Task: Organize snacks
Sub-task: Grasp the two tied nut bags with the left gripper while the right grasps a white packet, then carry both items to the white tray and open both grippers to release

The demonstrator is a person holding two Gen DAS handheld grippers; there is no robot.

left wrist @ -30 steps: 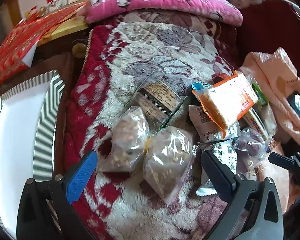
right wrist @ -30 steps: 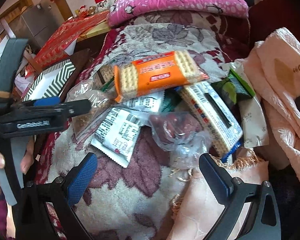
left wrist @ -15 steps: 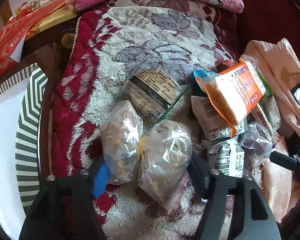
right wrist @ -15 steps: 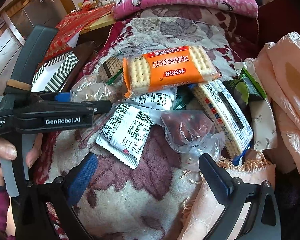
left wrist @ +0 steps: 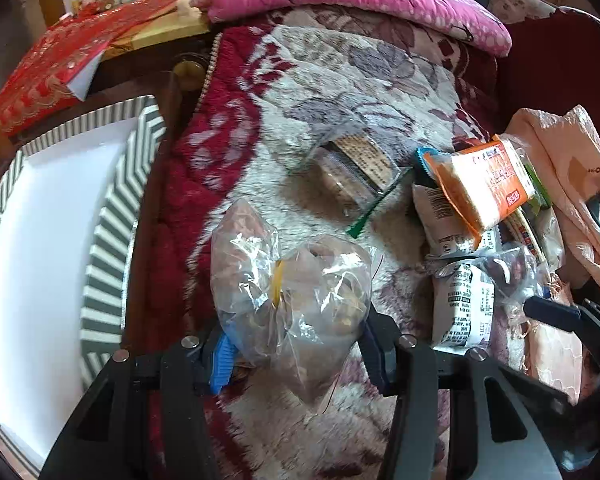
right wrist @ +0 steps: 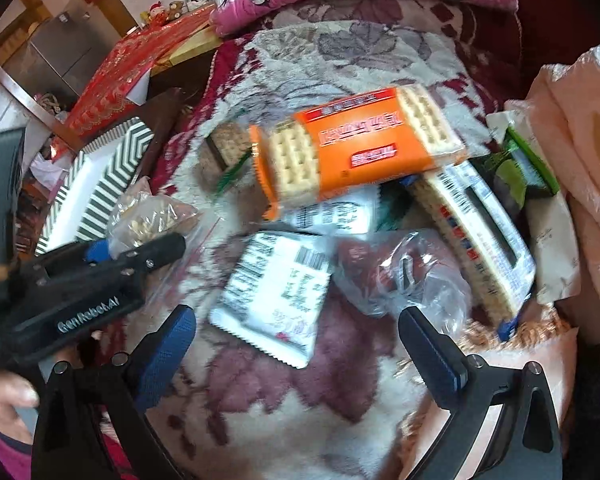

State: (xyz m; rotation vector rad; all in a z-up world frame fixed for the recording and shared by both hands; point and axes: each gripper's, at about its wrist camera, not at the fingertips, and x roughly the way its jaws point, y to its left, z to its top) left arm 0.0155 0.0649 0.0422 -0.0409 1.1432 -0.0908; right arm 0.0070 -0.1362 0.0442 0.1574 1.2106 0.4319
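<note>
Reading legibly, "GenRobot.AI" is printed in white on the black body of the left gripper (right wrist: 136, 254), seen at the left of the right wrist view. The orange cracker pack (right wrist: 356, 148) carries red and white label panels, too blurred to read. The white sachet (right wrist: 276, 292) shows barcodes and small print, also unreadable.

The left gripper (left wrist: 296, 350) is closed onto the clear plastic bags (left wrist: 288, 284), tied with a yellow band, near the camera on the floral blanket (left wrist: 340, 92). The striped tray (left wrist: 112, 208) lies at the left. The right gripper (right wrist: 296, 348) hangs wide open, holding nothing, near the sachet.
</note>
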